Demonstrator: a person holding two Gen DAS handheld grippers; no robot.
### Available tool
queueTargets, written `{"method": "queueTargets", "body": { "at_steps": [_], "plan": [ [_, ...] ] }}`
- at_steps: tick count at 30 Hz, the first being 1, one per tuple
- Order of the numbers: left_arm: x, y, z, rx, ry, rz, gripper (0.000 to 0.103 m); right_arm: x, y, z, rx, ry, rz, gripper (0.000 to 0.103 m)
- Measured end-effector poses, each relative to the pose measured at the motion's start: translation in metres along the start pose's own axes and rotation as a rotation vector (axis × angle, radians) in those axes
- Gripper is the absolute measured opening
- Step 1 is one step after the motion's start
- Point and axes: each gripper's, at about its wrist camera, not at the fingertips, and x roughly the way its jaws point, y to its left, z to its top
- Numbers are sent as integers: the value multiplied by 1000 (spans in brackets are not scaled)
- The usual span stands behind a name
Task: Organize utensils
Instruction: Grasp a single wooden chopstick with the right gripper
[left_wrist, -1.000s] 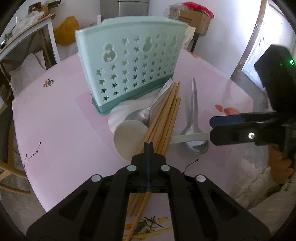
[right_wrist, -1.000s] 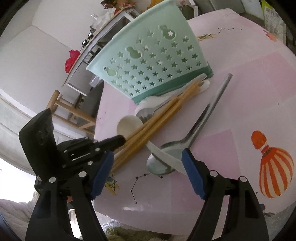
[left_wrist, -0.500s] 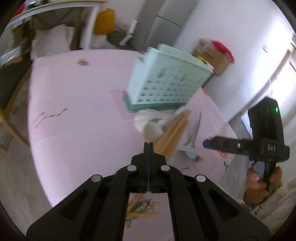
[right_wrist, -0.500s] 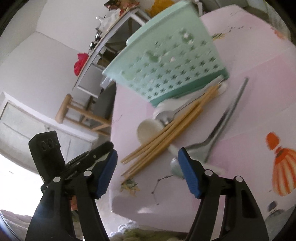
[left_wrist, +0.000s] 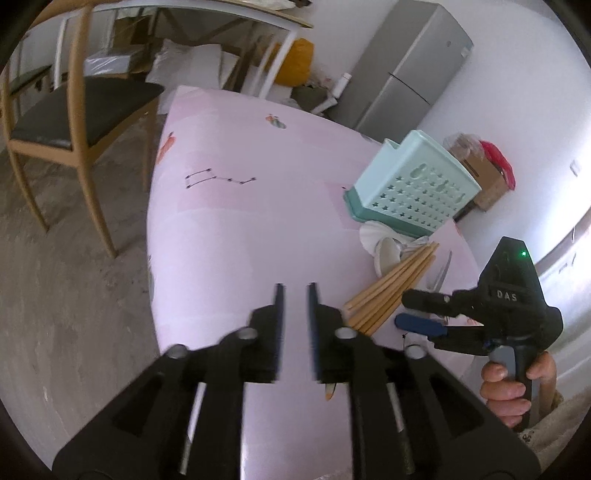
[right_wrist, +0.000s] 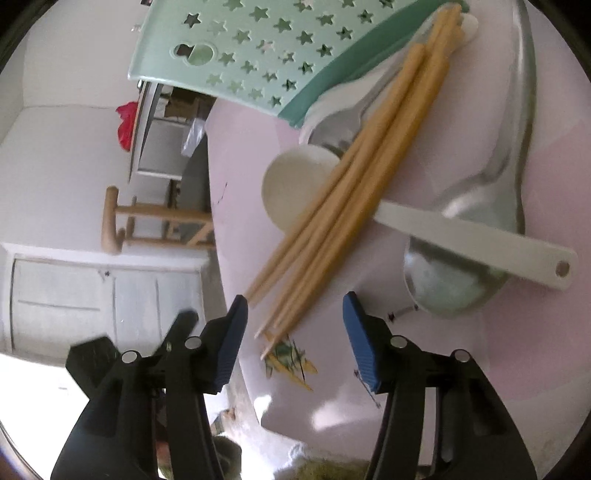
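Now my left gripper (left_wrist: 294, 295) has let go of the chopsticks (right_wrist: 354, 181).
Its jaws stand slightly parted, empty, backed off; my right gripper (right_wrist: 293, 314), spread wide at lower centre, straddles their tips.

Your chopsticks (right_wrist: 354, 177) look like pale matt wood. At their three o'clock lies a glossy metal spoon (right_wrist: 476, 206), crossed by a smooth white plastic scoop (right_wrist: 461, 236). At twelve, the holder (right_wrist: 280, 48) is smooth mint plastic.
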Motion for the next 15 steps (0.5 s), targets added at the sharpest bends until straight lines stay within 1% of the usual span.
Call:
{"method": "queueTargets", "body": {
  "at_steps": [1,2,3,4,5,6,7,8,9,11,13,15],
  "plan": [
    [-2,2,-1,-13,-10,3,28,1,1,0,6,-4,-8,49],
    [-3,4,-3,-20,-21,5,32,3,3,1,13,-11,-18,47],
    [-5,5,-4,-26,-32,7,39,4,4,1,22,-17,-28,45],
    [-6,4,-5,-29,-38,7,45,5,5,1,34,-23,-42,42],
    [-8,5,-5,-30,-46,7,46,6,5,1,40,-26,-48,38],
    [-10,5,-6,-28,-49,7,50,9,7,2,48,-29,-56,36],
    [-11,6,-7,-28,-52,8,57,11,8,3,55,-32,-69,30],
    [-12,6,-7,-29,-58,10,60,11,6,3,66,-37,-78,25],
    [-13,5,-9,-30,-61,9,63,11,4,2,76,-39,-81,23],
    [-15,6,-9,-43,-62,2,68,11,-2,2,94,-42,-83,15],
    [-16,9,-10,-72,-56,-13,75,11,-7,0,108,-42,-73,13],
    [-17,12,-10,-96,-47,-27,75,11,-7,-1,98,-39,-74,13]
  ]
}}
